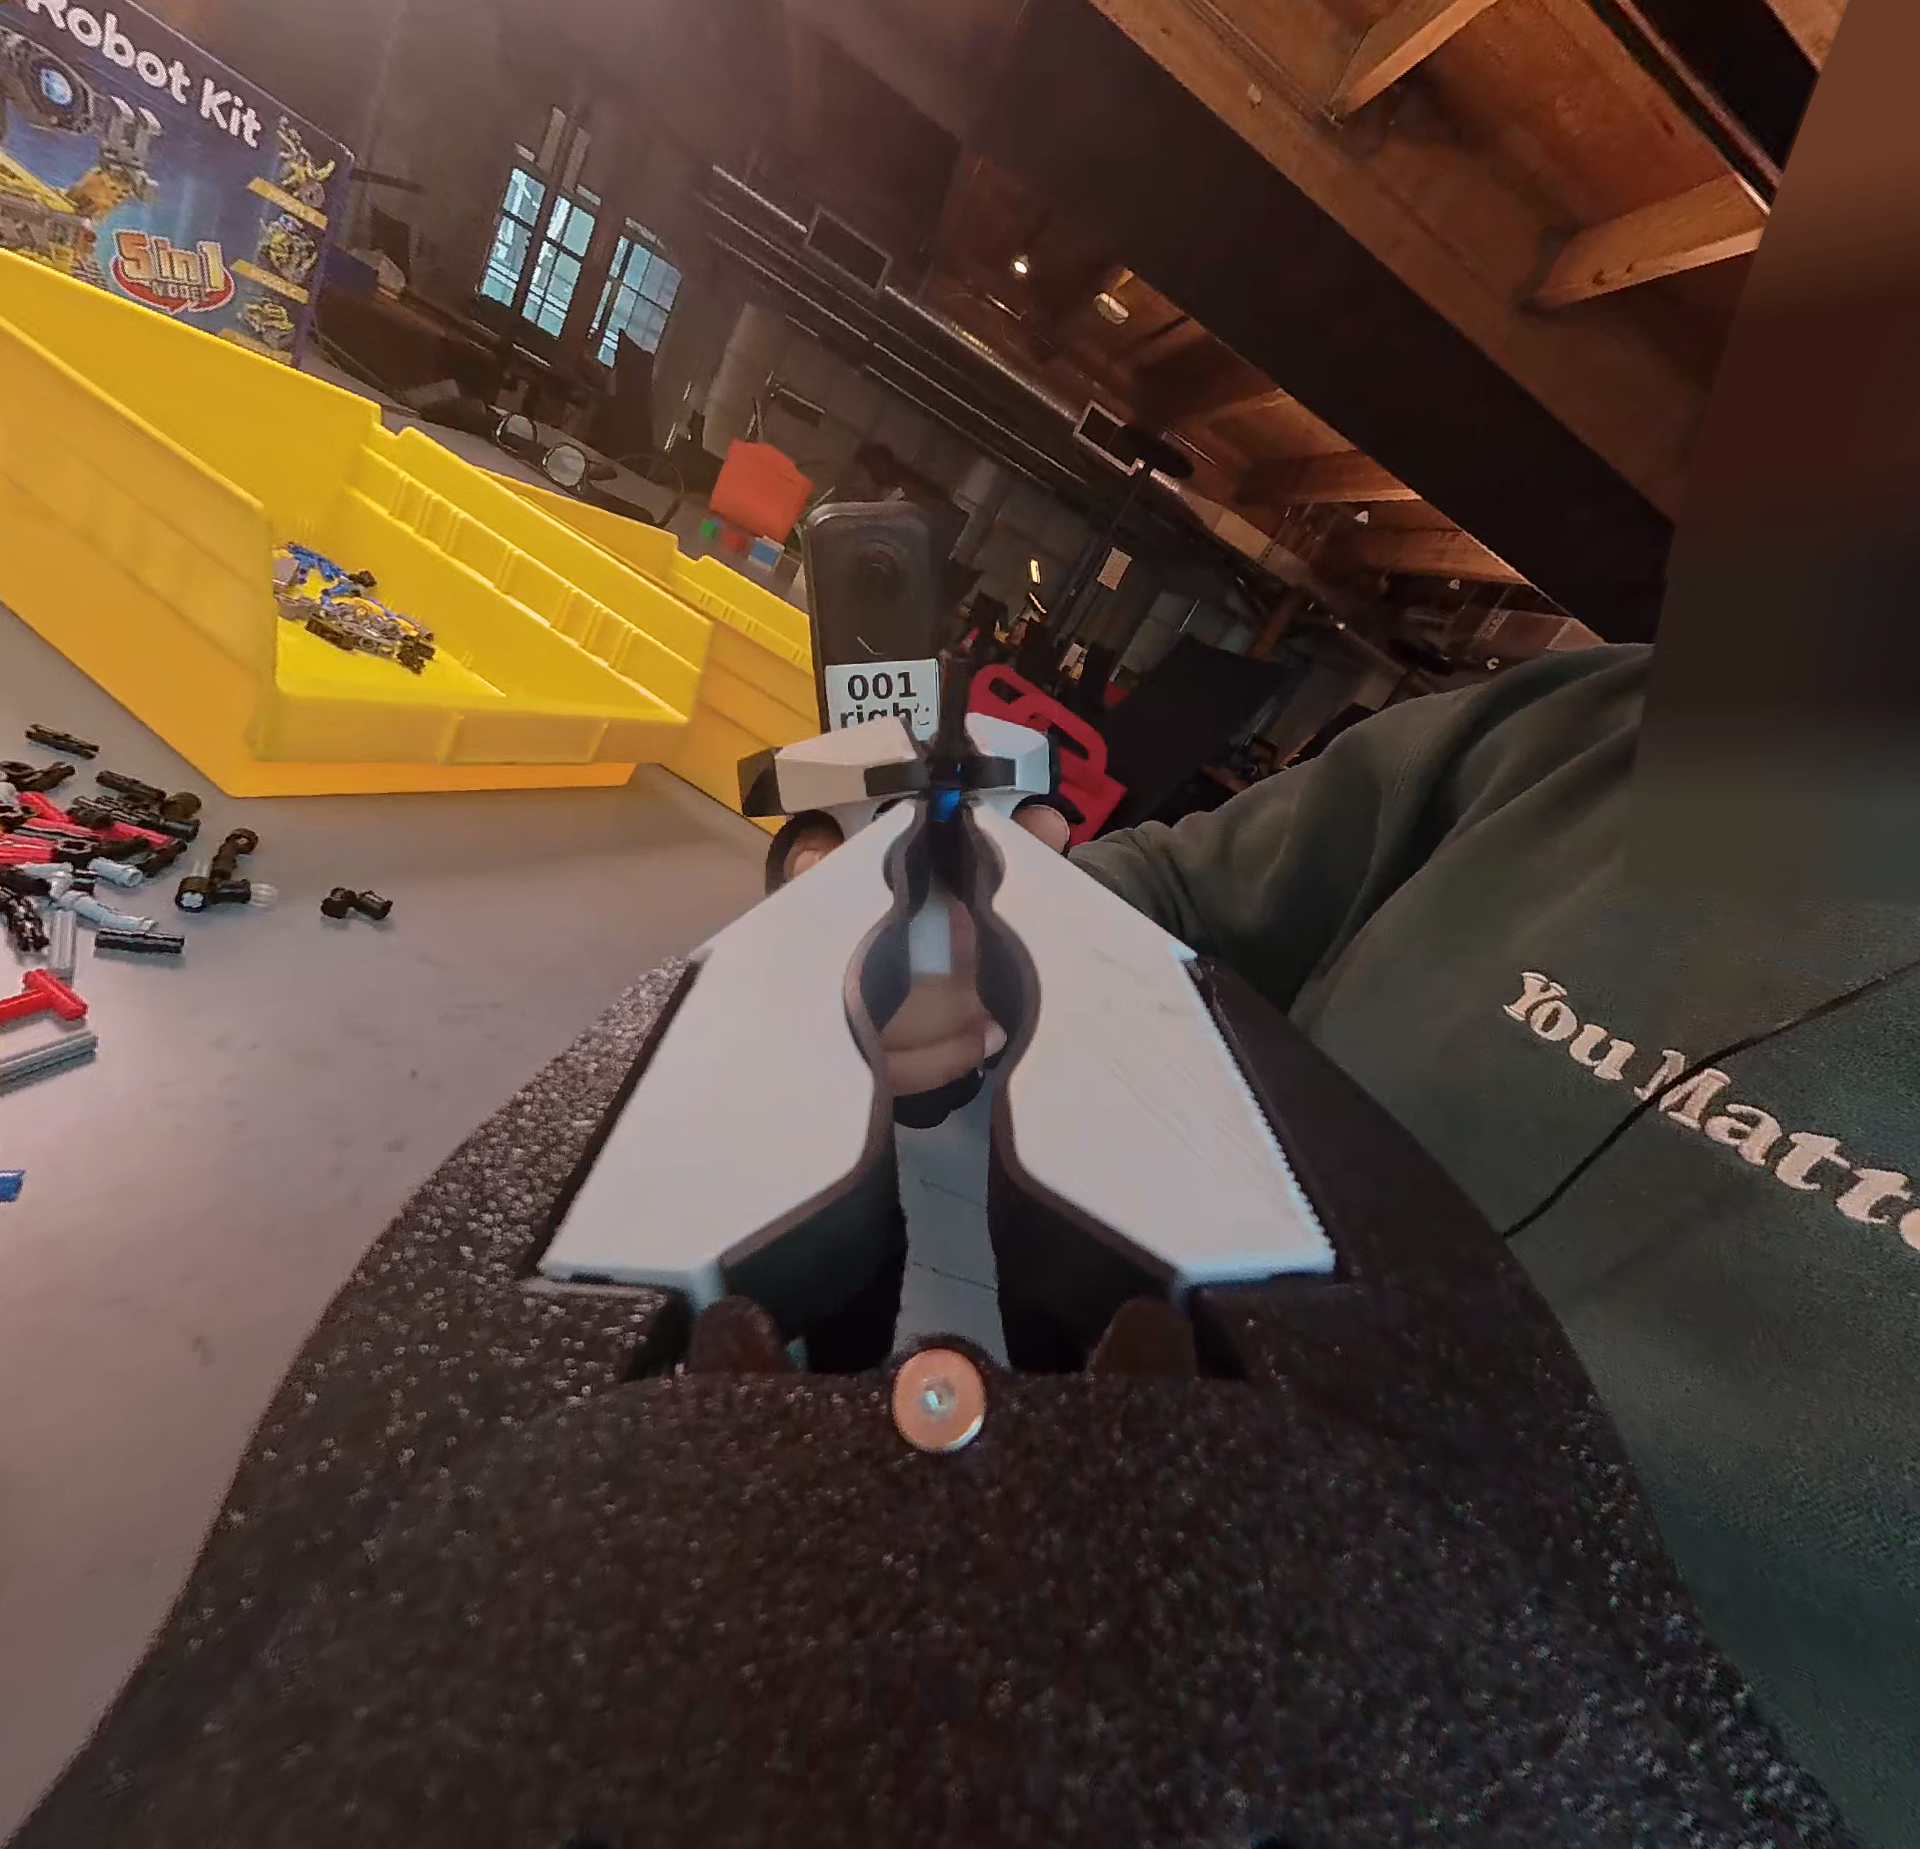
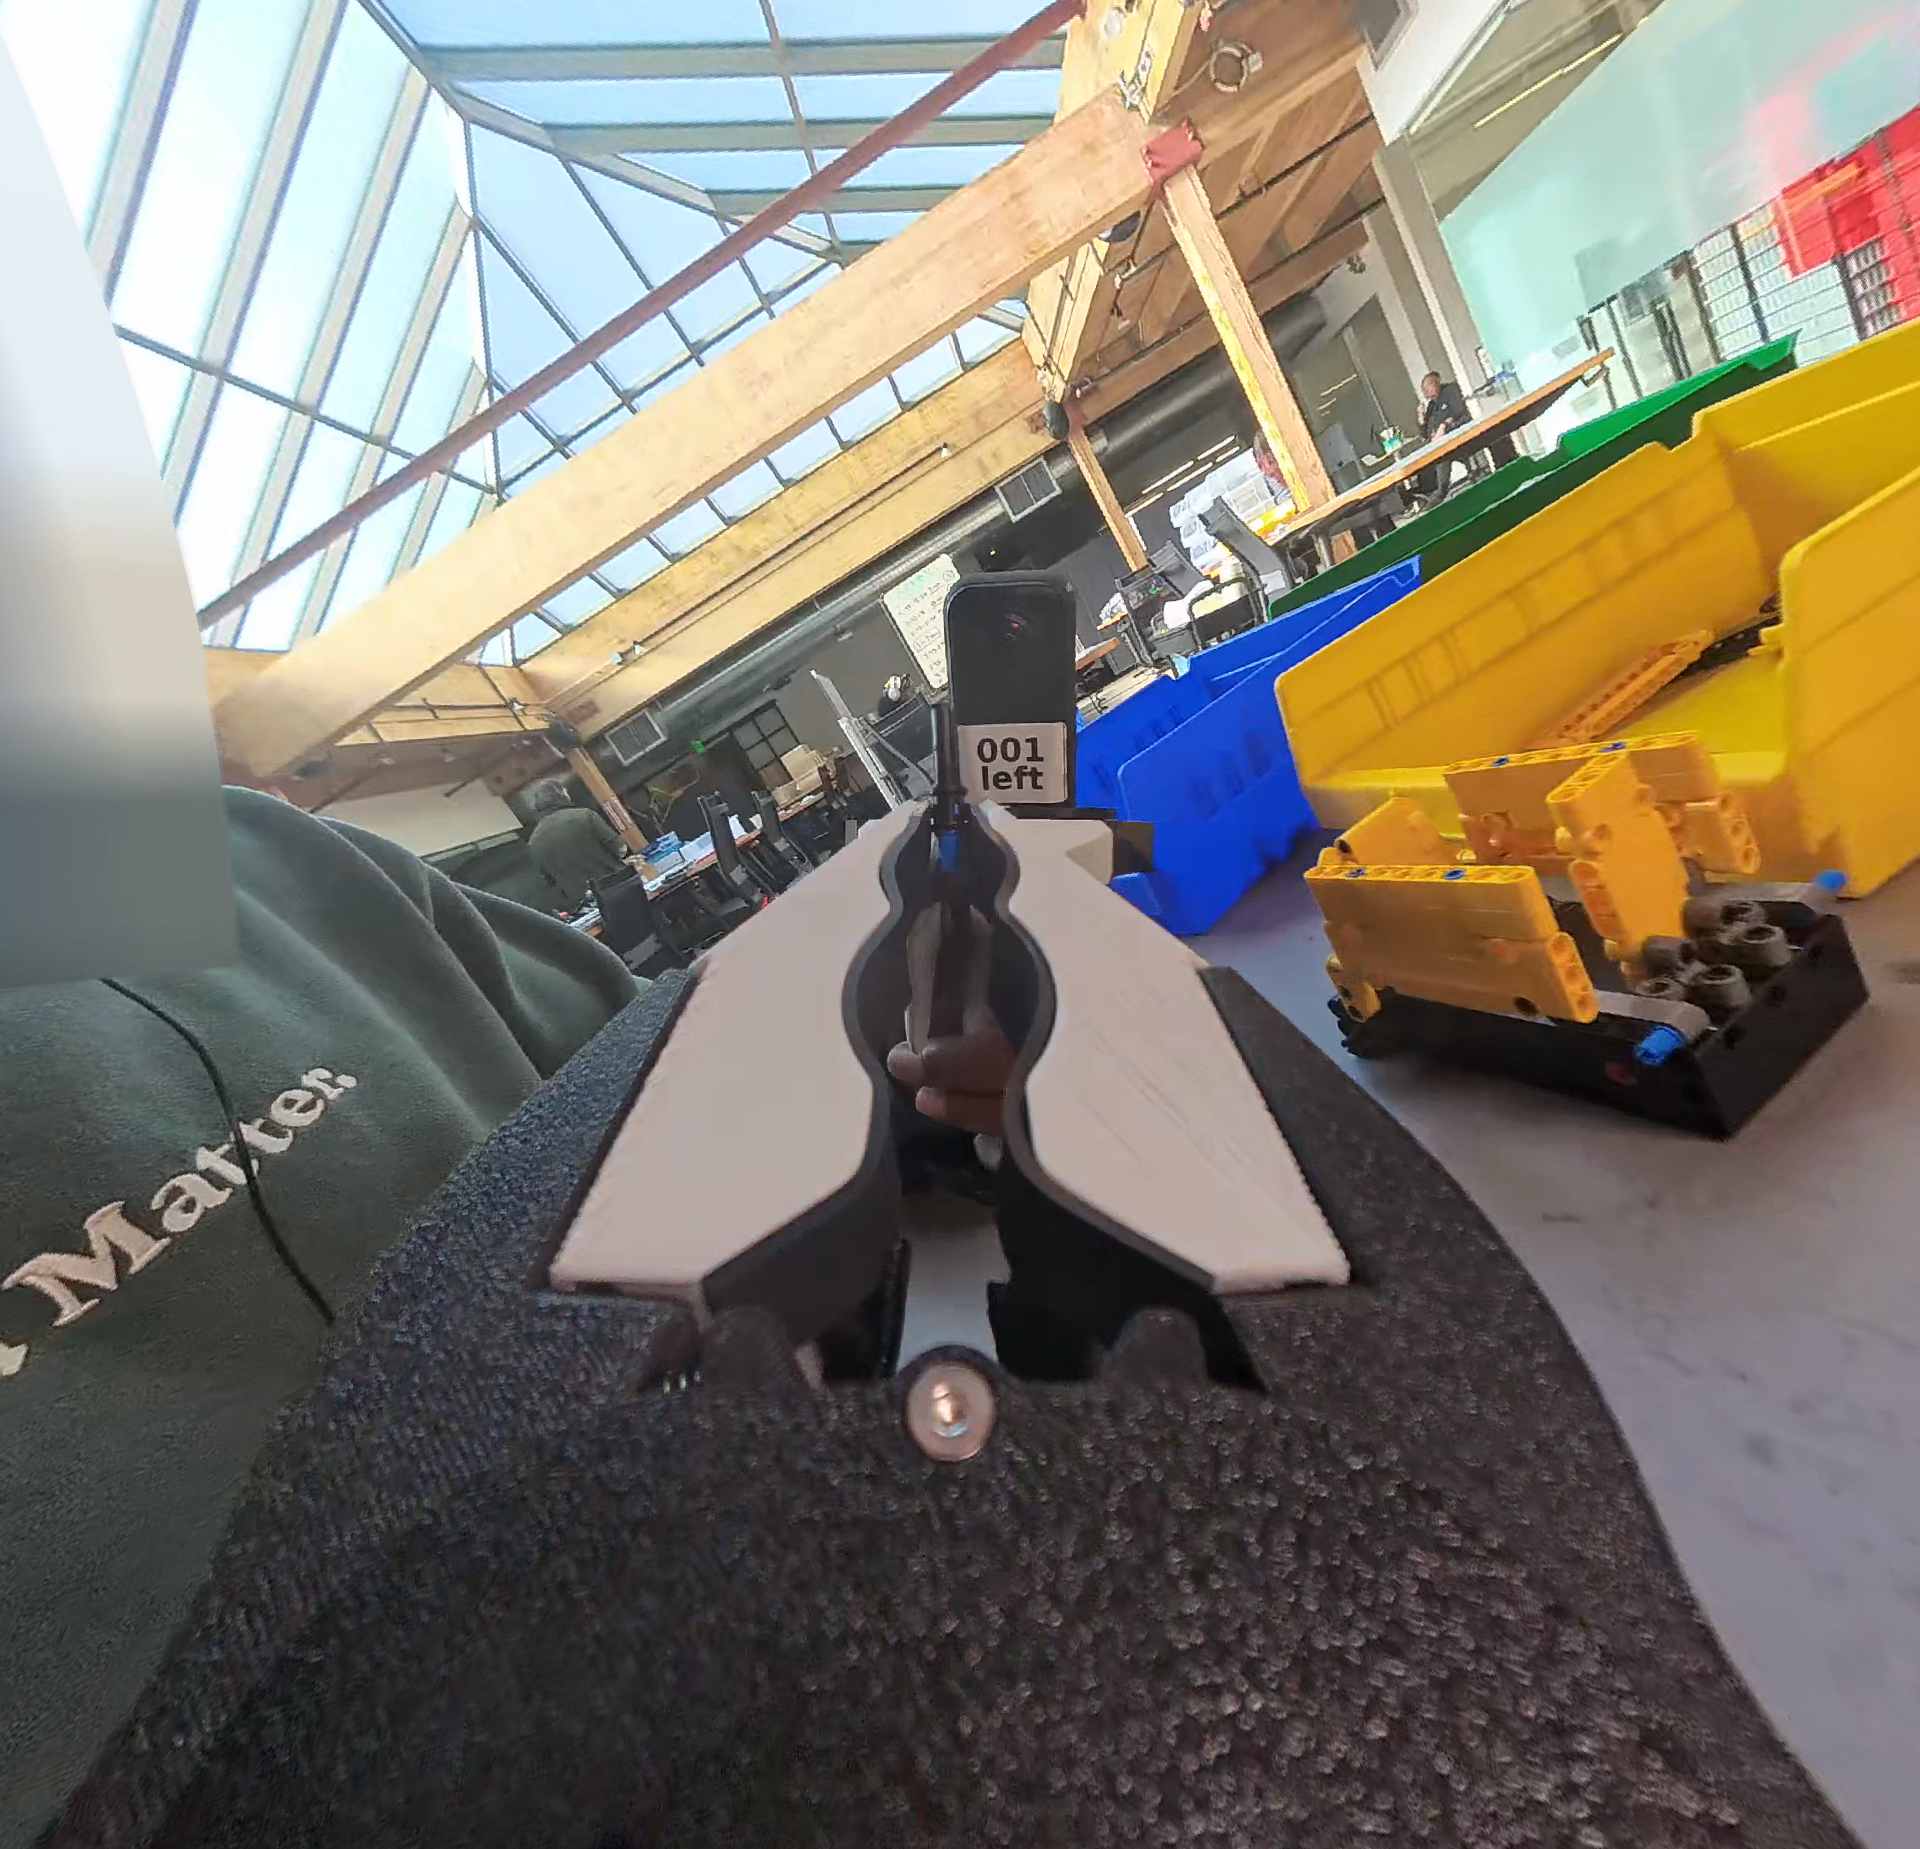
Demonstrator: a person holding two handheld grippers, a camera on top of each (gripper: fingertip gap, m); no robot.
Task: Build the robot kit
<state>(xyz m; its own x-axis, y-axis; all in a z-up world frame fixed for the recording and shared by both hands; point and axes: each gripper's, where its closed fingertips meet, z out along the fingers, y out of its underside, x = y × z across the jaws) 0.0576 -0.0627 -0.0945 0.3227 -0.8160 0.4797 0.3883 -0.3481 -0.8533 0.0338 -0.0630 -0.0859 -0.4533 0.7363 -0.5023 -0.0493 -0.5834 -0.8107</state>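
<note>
**Grippers meeting tip to tip on one small piece**

Left wrist view: the left gripper [image 1: 940, 823] has its jaws drawn narrow, pinching a small blue-and-black piece [image 1: 941, 804] at frame centre, raised off the grey table [image 1: 416, 1072]. The right gripper [image 1: 920, 776] faces it head-on and touches the same piece, probably so each side can brace it. Loose parts [image 1: 104, 864] lie scattered at the left edge, in front of a yellow bin [image 1: 156, 511] that holds a few more.

Right wrist view: the right gripper's jaws are also nearly closed on the piece, again at centre. It looks like a thin black stem with a blue pin, too small to tell more. A yellow block model [image 2: 1507, 864] stands at right on the table, near a blue bin [image 2: 1226, 760].
</note>
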